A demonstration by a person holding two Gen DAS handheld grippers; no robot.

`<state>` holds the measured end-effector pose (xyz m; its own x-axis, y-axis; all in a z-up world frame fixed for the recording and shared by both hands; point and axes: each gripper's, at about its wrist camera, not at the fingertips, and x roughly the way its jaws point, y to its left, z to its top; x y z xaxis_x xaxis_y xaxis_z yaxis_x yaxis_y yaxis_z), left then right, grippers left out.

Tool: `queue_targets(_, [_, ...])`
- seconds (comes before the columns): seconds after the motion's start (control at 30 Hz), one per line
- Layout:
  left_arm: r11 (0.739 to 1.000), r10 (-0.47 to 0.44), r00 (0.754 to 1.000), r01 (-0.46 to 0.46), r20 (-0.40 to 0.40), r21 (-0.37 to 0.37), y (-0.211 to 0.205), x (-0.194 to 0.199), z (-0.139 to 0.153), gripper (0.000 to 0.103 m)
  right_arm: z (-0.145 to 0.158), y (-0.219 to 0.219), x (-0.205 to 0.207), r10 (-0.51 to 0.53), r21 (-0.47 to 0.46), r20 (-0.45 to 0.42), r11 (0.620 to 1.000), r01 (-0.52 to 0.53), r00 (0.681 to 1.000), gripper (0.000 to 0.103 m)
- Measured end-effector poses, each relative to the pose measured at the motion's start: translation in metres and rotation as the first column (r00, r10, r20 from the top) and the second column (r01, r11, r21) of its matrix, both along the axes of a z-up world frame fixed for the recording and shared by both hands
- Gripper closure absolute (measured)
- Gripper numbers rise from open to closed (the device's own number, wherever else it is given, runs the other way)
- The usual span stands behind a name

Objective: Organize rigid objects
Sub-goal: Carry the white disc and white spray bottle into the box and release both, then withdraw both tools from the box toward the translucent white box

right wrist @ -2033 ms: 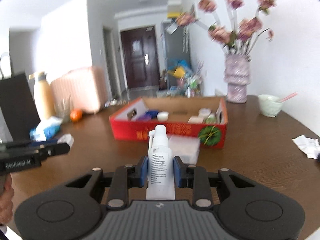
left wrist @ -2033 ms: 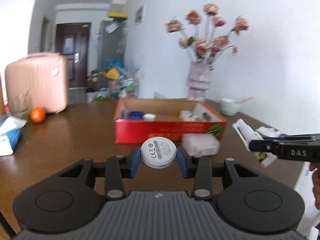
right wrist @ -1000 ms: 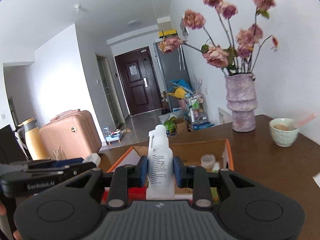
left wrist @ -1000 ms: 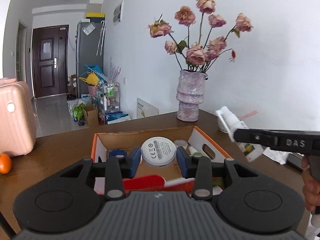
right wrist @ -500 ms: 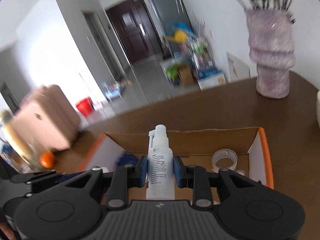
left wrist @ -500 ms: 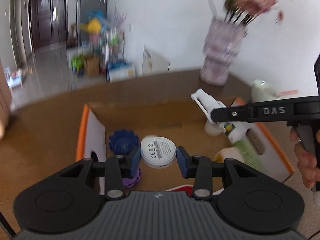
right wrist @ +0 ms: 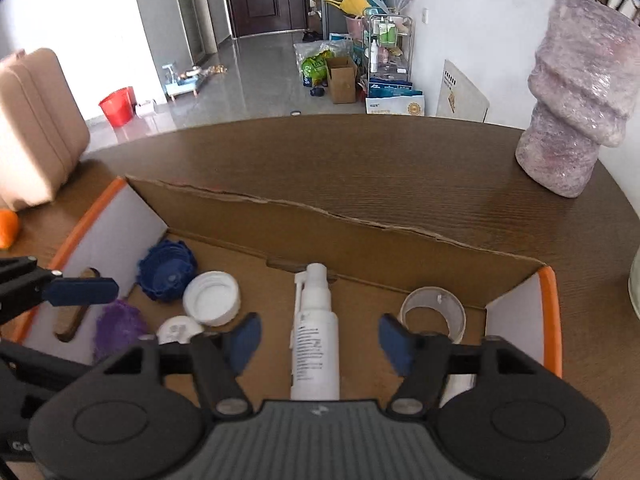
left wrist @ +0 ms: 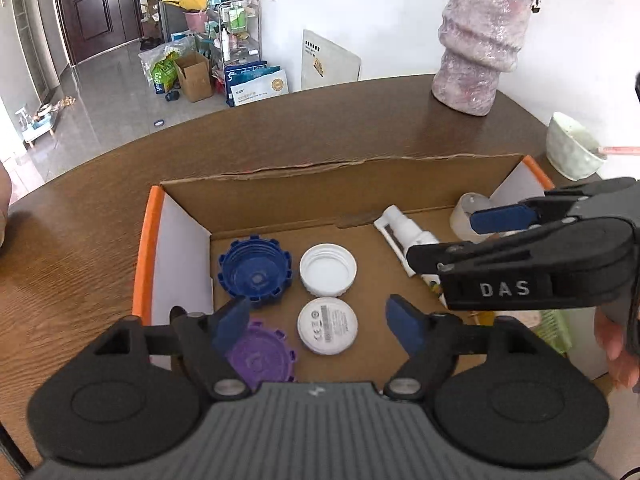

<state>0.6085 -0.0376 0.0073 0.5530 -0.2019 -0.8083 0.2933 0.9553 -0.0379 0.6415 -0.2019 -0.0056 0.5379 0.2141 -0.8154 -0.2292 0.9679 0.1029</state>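
Jaws opening on both grippers, nothing clamped, above the cardboard box (left wrist: 280,208).
White disc (left wrist: 327,325) and spray bottle (right wrist: 314,344) lie inside; withdrawing low, left gripper (left wrist: 318,322) or right gripper (right wrist: 320,344) might knock them astray.

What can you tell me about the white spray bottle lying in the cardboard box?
The white spray bottle is slim, looks like plastic, and has a nozzle head with a side spout and a printed label on its body. It lies flat on the floor of the cardboard box, nozzle toward the far wall. The right gripper is opening around it; the blue pads stand clear of its sides. A clear tape roll sits apart to its right.
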Motion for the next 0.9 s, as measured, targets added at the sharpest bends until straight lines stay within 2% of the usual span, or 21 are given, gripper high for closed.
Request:
queue_targets(0.07, [1.0,-0.005,1.0,0.004,0.004,0.004,-0.003,-0.002,0.009,0.01,0.01,-0.007,-0.009,-0.012,-0.004,0.004,1.0,0.012,1.0,0.034])
queue_targets(0.1, [1.0,0.0,1.0,0.0,0.009,0.007,-0.004,-0.006,0.013,0.001,0.016,-0.011,-0.013,-0.019,-0.01,0.008,1.0,0.02,1.0,0.031])
queue_targets(0.3, [0.999,0.028,0.999,-0.029,0.041,0.035,-0.008,-0.034,0.041,0.001,0.046,-0.033,-0.05,-0.064,-0.002,0.044,0.998,0.065,0.997,0.025])
queue_targets(0.43, [0.998,0.043,0.991,-0.049,0.127,0.043,-0.006,-0.064,0.066,0.0,0.065,-0.047,-0.083,-0.087,0.036,0.08,0.996,0.085,0.993,0.022])
queue_targets(0.57, [0.995,0.072,0.967,-0.086,0.246,0.047,-0.003,-0.103,0.081,0.0,0.079,-0.06,-0.13,-0.125,0.117,0.144,0.987,0.108,0.982,0.016])
queue_targets(0.73, [0.991,0.109,0.917,-0.131,0.384,0.031,0.0,-0.156,0.08,0.0,0.081,-0.06,-0.186,-0.146,0.141,0.206,0.983,0.118,0.968,0.015])
queue_targets(0.83, [0.99,0.129,0.894,-0.139,0.43,-0.009,0.004,-0.181,0.073,0.0,0.081,-0.056,-0.224,-0.16,0.142,0.303,0.982,0.121,0.94,0.015])
queue_targets(0.9, [0.985,0.166,0.867,-0.164,0.47,-0.046,0.009,-0.201,0.067,0.0,0.079,-0.053,-0.248,-0.173,0.154,0.377,0.98,0.123,0.91,0.013])
